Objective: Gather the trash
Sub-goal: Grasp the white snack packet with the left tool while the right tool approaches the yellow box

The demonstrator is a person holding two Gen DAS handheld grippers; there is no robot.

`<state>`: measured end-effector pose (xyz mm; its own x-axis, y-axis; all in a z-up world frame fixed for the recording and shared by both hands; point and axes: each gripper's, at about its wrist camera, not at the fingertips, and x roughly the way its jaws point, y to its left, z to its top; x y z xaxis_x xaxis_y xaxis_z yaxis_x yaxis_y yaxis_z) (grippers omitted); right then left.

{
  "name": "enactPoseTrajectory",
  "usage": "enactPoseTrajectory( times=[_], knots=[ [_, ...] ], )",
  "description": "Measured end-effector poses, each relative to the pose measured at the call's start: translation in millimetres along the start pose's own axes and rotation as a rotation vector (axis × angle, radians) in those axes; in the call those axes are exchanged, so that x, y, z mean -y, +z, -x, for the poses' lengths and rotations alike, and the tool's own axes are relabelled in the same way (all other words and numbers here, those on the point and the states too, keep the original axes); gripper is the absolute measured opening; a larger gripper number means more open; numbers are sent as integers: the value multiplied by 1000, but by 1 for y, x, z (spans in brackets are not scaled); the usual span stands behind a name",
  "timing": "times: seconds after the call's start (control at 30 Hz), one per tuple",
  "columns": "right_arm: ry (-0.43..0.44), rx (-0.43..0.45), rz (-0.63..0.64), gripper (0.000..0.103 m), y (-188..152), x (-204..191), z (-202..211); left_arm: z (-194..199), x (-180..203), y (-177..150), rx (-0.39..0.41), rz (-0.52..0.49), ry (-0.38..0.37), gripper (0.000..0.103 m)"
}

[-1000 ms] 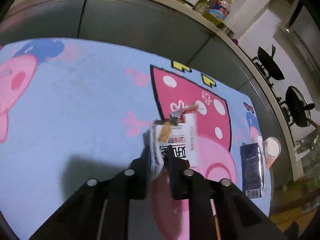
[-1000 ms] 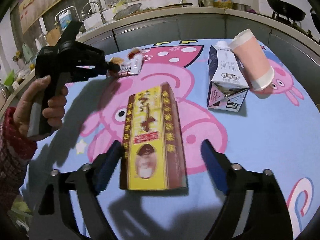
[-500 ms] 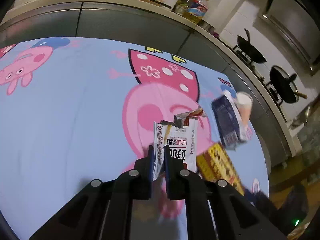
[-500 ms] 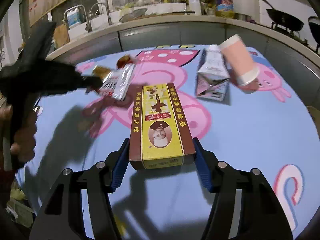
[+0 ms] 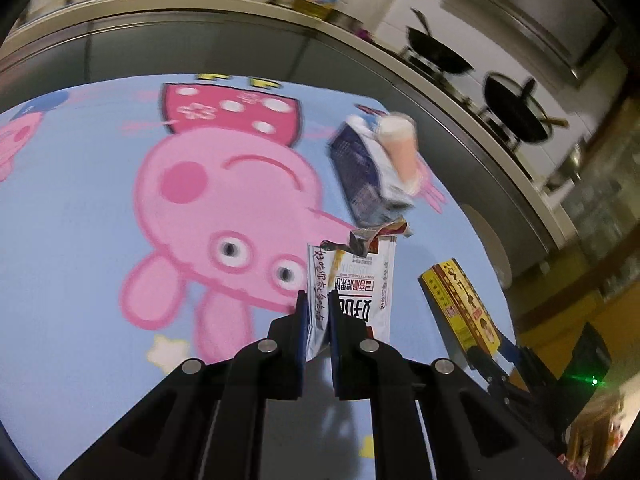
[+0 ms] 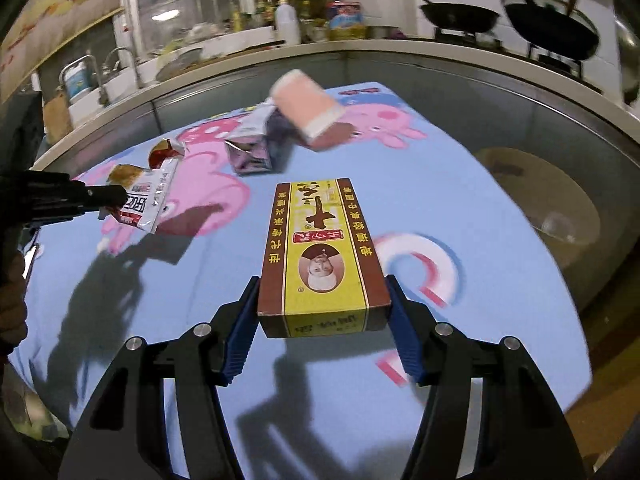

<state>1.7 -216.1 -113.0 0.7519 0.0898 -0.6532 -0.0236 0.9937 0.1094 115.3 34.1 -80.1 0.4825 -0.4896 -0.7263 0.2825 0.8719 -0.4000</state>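
Trash lies spread over a blue cartoon-pig cloth (image 6: pixel 132 280): a wrapper, a box, a carton and a cup.

The wrapper (image 5: pixel 356 284) is a torn white snack packet, probably light, thin and floppy. It hangs lifted in the lower centre of the left wrist view, pinched by its lower edge. The left gripper (image 5: pixel 318 320) has its jaws nearly together on that edge, and the torn top stands free above. A hold this near the edge looks likely to let the packet flap or slip; a grip deeper on the flat body would seem safer.

The box (image 6: pixel 322 256) is brown and yellow cardboard, stiff and flat-sided, probably light if empty. It fills the centre of the right wrist view. The right gripper (image 6: pixel 322 320) grips its near end, with the blue pads pressed against the two long sides. The far end sticks out unsupported, so it may droop or twist.

The dark carton (image 6: pixel 252 148) and pink cup (image 6: pixel 308 112) lie touching in the upper centre of the right view, blurred. The cup looks thin and easy to crush.

Both grippers point forward and downward at the cloth. In the right view, the left gripper (image 6: pixel 108 196) reaches in from the left edge, with the hand (image 6: pixel 12 304) partly seen below it.
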Motion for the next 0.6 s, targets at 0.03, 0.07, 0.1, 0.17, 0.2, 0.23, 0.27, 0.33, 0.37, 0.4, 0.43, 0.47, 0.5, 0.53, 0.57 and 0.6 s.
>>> enactPoseTrajectory(
  times=[0.03, 0.07, 0.1, 0.17, 0.2, 0.23, 0.27, 0.33, 0.37, 0.4, 0.43, 0.47, 0.5, 0.53, 0.57, 0.6],
  knots=[
    [-5, 0, -9, 59, -4, 3, 3, -3, 6, -2, -7, -16, -8, 10],
    [-5, -2, -15, 59, -6, 5, 3, -5, 10, -3, -13, -26, -14, 10],
    [-2, -10, -21, 60, -9, 6, 3, -7, 13, -4, -18, -32, -17, 10],
    [-4, -29, -34, 65, -15, 8, -1, -11, 19, -7, -29, -46, -21, 10],
    [-1, -36, -38, 70, -17, 9, -4, -13, 22, -8, -36, -53, -22, 10],
    [1, -38, -40, 72, -20, 9, -5, -14, 24, -9, -41, -58, -22, 10],
    [-3, -37, -36, 73, -22, 8, -7, -15, 25, -10, -45, -61, -22, 10],
    [-17, -34, -17, 73, -24, 6, -10, -17, 27, -11, -52, -67, -21, 10],
    [-21, -32, -12, 73, -24, 6, -11, -18, 28, -11, -55, -69, -20, 10],
    [-23, -28, -6, 74, -24, 6, -12, -19, 29, -11, -56, -70, -19, 10],
    [-26, -25, -1, 74, -24, 5, -13, -19, 31, -11, -57, -72, -19, 10],
    [-27, -22, 4, 74, -23, 5, -14, -20, 32, -10, -59, -75, -17, 10],
    [-27, -21, 6, 74, -23, 4, -15, -21, 33, -10, -60, -76, -17, 10],
    [-27, -20, 7, 74, -22, 4, -15, -22, 33, -10, -62, -77, -18, 10],
    [-25, -18, 9, 74, -21, 4, -16, -22, 35, -9, -63, -80, -18, 10],
    [-25, -17, 11, 74, -21, 4, -17, -23, 36, -9, -65, -84, -17, 10]
  ],
)
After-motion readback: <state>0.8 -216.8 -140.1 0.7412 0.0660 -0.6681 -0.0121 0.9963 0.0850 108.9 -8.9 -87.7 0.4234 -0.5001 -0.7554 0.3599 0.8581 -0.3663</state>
